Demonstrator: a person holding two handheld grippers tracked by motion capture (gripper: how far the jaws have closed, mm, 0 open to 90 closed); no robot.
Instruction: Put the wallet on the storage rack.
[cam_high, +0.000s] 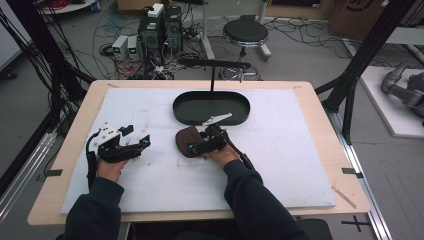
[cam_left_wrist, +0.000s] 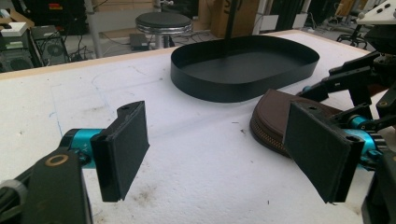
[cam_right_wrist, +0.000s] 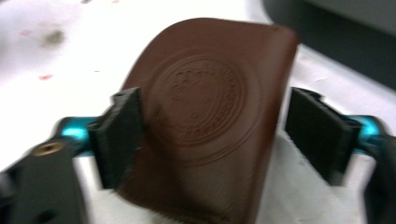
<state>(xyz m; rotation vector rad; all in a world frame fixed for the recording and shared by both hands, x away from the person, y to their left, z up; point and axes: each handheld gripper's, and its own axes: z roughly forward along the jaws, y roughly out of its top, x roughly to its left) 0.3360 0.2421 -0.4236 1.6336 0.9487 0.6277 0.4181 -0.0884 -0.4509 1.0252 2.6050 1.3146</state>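
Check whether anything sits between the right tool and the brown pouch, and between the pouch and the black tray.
Nothing visible blocks either. The right tool already straddles the brown leather pouch, jaws open on each side. Between pouch and black tray lies only bare white mat; the tray's low wall is the one thing to clear.

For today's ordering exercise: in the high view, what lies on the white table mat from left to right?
Left hand-held gripper → brown leather zipped pouch → right hand-held gripper, its jaws around the pouch.

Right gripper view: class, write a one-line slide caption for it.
Right gripper open around a brown pouch on the white table, left jaw touching, right jaw apart.
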